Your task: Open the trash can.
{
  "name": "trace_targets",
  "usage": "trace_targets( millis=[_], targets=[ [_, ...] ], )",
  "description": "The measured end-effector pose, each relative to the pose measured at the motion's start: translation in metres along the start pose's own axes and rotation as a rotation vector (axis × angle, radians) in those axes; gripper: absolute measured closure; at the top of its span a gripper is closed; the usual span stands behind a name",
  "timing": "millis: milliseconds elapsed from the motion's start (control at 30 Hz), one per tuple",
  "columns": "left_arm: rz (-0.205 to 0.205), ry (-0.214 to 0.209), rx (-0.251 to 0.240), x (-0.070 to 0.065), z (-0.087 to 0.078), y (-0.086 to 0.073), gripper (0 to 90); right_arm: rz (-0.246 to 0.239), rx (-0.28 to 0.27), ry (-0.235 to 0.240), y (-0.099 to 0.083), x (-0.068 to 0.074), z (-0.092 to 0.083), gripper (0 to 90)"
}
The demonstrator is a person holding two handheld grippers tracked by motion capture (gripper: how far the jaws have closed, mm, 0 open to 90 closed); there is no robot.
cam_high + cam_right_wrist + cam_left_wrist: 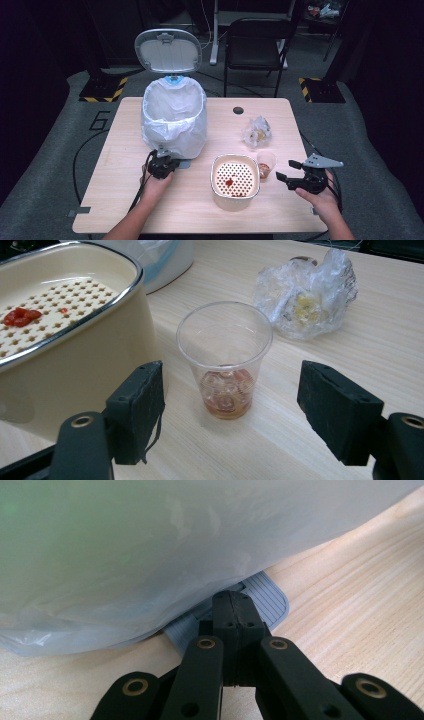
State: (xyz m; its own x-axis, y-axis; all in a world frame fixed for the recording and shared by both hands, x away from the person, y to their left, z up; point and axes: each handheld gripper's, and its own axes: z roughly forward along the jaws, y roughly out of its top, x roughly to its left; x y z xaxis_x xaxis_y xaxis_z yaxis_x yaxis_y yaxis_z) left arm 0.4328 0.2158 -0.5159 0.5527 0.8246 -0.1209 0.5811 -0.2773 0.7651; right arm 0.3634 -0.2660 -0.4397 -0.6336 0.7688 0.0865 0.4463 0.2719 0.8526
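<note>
A clear plastic cup (266, 164) (225, 340) with reddish-brown dregs stands right of a cream pan (215, 172) (75, 365) with a perforated insert and red scraps. My right gripper (287, 170) (239, 412) is open, a little short of the cup, which shows between its pads without touching them. My left gripper (162, 162) (232, 605) is shut, its tips resting over the grey ribbed pedal (270, 600) at the foot of the bin (174, 117). The bin's white bag (175, 545) bulges right above those tips. The bin's lid (168, 50) stands up.
A crumpled plastic wrapper (257, 131) (310, 290) with yellowish scraps lies behind the cup. A cable hole (238, 110) sits near the table's far edge. A black chair (255, 40) stands beyond the wooden table (125, 200).
</note>
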Motion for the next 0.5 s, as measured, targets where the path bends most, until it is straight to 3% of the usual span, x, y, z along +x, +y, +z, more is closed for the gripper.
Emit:
trace_targets(
  millis=[33,100,167,200,333,433,467,500],
  targets=[
    [0.027,-0.009,0.013,0.003,-0.001,0.001,90.0,-0.005,0.007,-0.004,0.003,-0.002,-0.004,27.8],
    [0.003,-0.006,0.004,0.002,0.000,0.000,90.0,-0.006,0.007,-0.009,0.006,-0.005,-0.009,28.2],
    [0.007,-0.009,0.005,0.002,0.000,0.000,90.0,0.005,-0.002,-0.018,0.009,-0.008,-0.013,28.3],
    [0.029,-0.011,0.015,0.003,-0.001,0.001,90.0,0.005,-0.002,-0.018,0.009,-0.008,-0.013,28.3],
    [0.012,-0.014,0.014,0.003,0.000,0.001,90.0,0.006,-0.015,-0.047,0.021,-0.014,-0.018,26.9],
    [0.011,-0.014,0.011,0.002,0.000,0.002,90.0,0.012,-0.033,-0.085,0.031,-0.022,-0.011,24.7],
    [0.038,-0.012,0.029,0.003,0.000,0.003,90.0,0.011,-0.035,-0.094,0.035,-0.026,-0.007,23.7],
    [0.022,-0.006,0.032,0.001,0.000,0.003,90.0,0.023,-0.037,-0.106,0.040,-0.030,0.000,22.6]
  ],
)
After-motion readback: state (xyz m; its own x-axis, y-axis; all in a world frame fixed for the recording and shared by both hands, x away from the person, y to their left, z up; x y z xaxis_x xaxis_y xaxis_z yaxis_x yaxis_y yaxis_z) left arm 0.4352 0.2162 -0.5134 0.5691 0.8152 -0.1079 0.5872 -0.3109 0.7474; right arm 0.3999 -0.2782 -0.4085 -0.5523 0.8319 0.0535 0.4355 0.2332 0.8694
